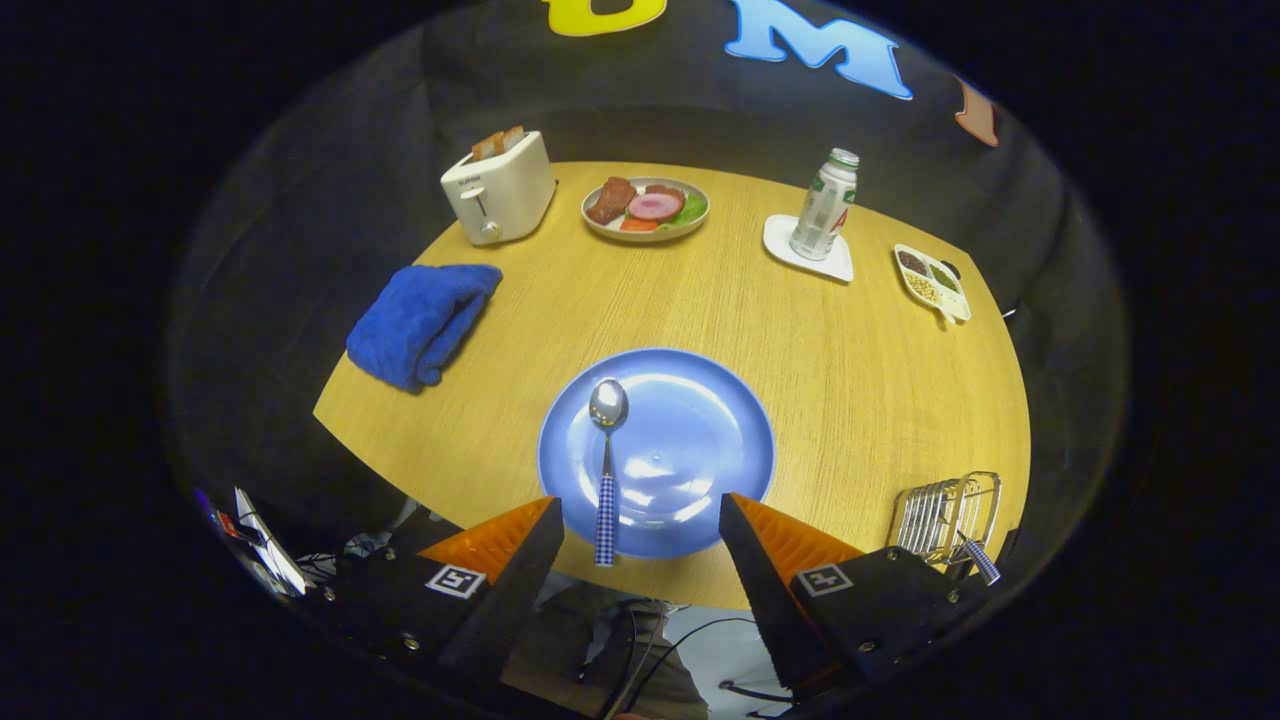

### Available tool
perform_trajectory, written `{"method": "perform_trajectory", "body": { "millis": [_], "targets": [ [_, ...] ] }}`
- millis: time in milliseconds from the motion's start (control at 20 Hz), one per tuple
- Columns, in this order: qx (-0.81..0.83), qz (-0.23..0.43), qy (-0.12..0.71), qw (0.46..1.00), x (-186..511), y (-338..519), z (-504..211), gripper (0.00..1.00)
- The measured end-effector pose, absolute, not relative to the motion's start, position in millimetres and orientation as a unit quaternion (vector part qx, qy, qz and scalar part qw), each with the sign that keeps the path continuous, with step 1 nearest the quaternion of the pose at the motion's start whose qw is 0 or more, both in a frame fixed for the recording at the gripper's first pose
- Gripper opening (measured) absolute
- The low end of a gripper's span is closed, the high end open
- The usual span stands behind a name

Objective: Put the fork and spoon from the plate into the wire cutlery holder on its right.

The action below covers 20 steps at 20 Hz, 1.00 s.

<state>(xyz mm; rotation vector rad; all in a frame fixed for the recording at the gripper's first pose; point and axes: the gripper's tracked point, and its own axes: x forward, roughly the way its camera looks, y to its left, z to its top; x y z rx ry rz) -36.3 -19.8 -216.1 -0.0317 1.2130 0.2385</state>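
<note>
My fingers (pixel 640 530) stand apart, empty, above the bench (pixel 820 380) edge. Spoon (pixel 606 470) lies on the plate (pixel 700 440) between them; holder (pixel 945 515) right, one checked handle inside.

My gripper (pixel 640 520) hangs open over a glossy plate (pixel 700 440); shiny metal spoon (pixel 607 405); matt woodgrain table (pixel 850 350); fuzzy cloth towel (pixel 420 320).

I can't read any words here. The toaster (pixel 498 187) at eleven o'clock has tiny print, and the bottle (pixel 825 205) at one o'clock has a label, both too small.
</note>
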Motion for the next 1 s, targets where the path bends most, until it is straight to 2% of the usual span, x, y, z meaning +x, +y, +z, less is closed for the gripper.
{"method": "perform_trajectory", "body": {
  "millis": [500, 600, 650, 750, 1000],
  "targets": [
    [-0.024, 0.107, 0.619, 0.777, -40, 0, -271, 0.97],
    [-0.021, 0.110, 0.633, 0.766, -44, -2, -279, 0.93],
    [-0.022, 0.107, 0.634, 0.765, -42, -4, -282, 0.76],
    [-0.029, 0.106, 0.644, 0.757, -44, -6, -286, 0.60],
    [-0.039, 0.118, 0.660, 0.741, -42, -4, -299, 0.60]
  ]
}}
